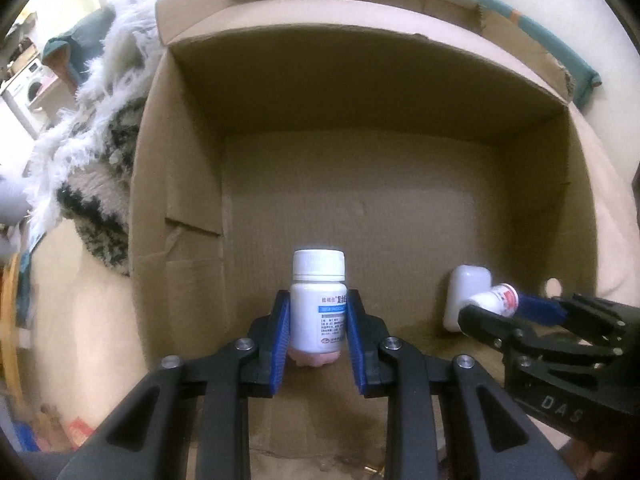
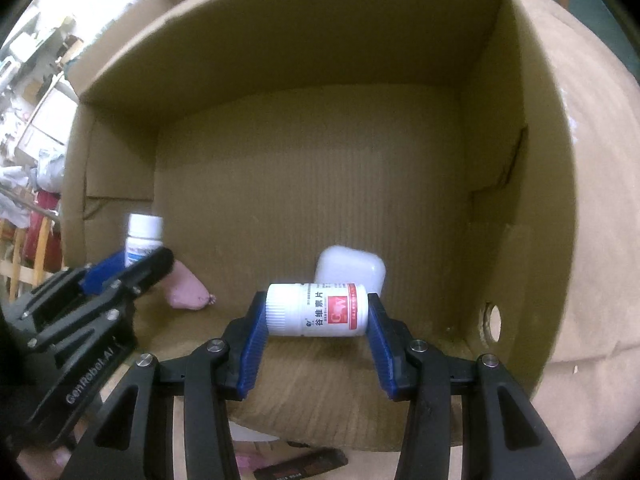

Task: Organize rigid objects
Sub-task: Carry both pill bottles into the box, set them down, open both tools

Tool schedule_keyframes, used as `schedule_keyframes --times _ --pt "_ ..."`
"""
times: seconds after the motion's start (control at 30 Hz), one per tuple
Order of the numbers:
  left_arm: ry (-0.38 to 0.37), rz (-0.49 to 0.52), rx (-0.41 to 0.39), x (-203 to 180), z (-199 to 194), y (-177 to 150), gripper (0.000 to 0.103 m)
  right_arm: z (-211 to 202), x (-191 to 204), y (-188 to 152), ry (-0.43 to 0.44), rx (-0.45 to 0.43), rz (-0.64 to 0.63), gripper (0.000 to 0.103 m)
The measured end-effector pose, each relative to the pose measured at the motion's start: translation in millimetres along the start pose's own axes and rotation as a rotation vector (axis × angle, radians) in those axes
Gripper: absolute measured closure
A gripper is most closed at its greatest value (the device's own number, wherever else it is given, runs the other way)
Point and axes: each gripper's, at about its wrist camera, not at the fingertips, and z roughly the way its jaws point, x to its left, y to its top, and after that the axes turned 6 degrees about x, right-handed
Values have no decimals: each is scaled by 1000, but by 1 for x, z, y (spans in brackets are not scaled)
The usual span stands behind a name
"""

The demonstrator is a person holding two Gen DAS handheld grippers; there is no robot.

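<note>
Cardboard box point(image 1: 360, 168) fills both views | left gripper point(image 1: 318, 332) clamps an upright white bottle point(image 1: 318, 300) inside it | right gripper point(image 2: 316, 320) pinches a sideways red-label bottle point(image 2: 316, 310) end to end | white case point(image 2: 350, 268) just behind

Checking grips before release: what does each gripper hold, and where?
Left gripper: blue-label bottle, upright, by its sides. Right gripper: red-label bottle, sideways, cap to base.
</note>
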Motion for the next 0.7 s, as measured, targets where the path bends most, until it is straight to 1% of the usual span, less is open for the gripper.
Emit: schedule_keyframes --times 0.27,0.4,0.5,0.6,0.7 --pt "15 -8 24 2 8 3 79 10 -4 3 -4 33 32 54" --pt "17 -5 28 7 10 -1 79 9 -5 6 -5 28 43 54" --pt "16 -3 32 3 8 -1 79 10 -7 9 -1 29 57 54" --pt "19 -3 33 1 8 -2 79 9 -13 15 23 23 75 54" --pt "17 -3 41 0 10 -2 79 5 -14 18 48 6 83 49"
